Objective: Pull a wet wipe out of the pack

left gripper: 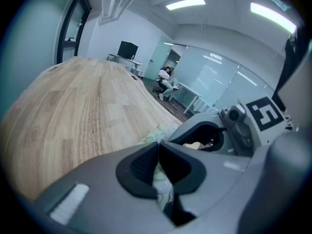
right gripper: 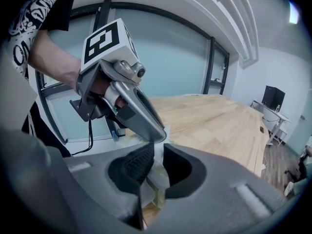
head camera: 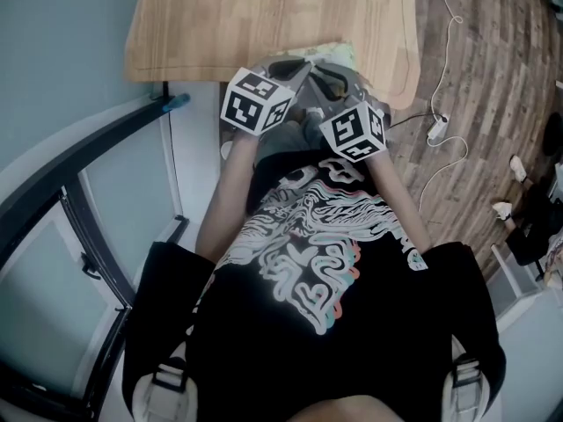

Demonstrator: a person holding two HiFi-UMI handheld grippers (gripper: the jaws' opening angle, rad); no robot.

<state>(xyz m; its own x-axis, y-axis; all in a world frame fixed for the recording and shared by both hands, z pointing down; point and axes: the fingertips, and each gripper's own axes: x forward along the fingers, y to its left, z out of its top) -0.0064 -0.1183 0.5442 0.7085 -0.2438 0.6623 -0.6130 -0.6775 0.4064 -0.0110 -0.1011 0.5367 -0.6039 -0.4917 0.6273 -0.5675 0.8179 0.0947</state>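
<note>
Though pinched, thin crumpled wipe [right gripper: 157, 173]; woodgrain table [right gripper: 219, 121]

Light wood table [head camera: 264, 25], grain running lengthwise. Plank floor [head camera: 493, 69] to its right, with a white cable [head camera: 454, 18] trailing down to a power strip [head camera: 437, 128]. Dark-framed glass partition [head camera: 123, 192] on the other side. Far back: black monitor [left gripper: 127, 49] on a desk, someone seated [left gripper: 165, 79] by glass walls, ceiling light strips [left gripper: 184, 4] lit.

Light wood-grain worktop [head camera: 264, 25], black shirt [head camera: 290, 350] with white swirly print, black-and-white square-patterned marker cubes [head camera: 255, 102], dark grey fingers [right gripper: 131, 167], white wipe [right gripper: 158, 172], pale green pack [head camera: 339, 53].
</note>
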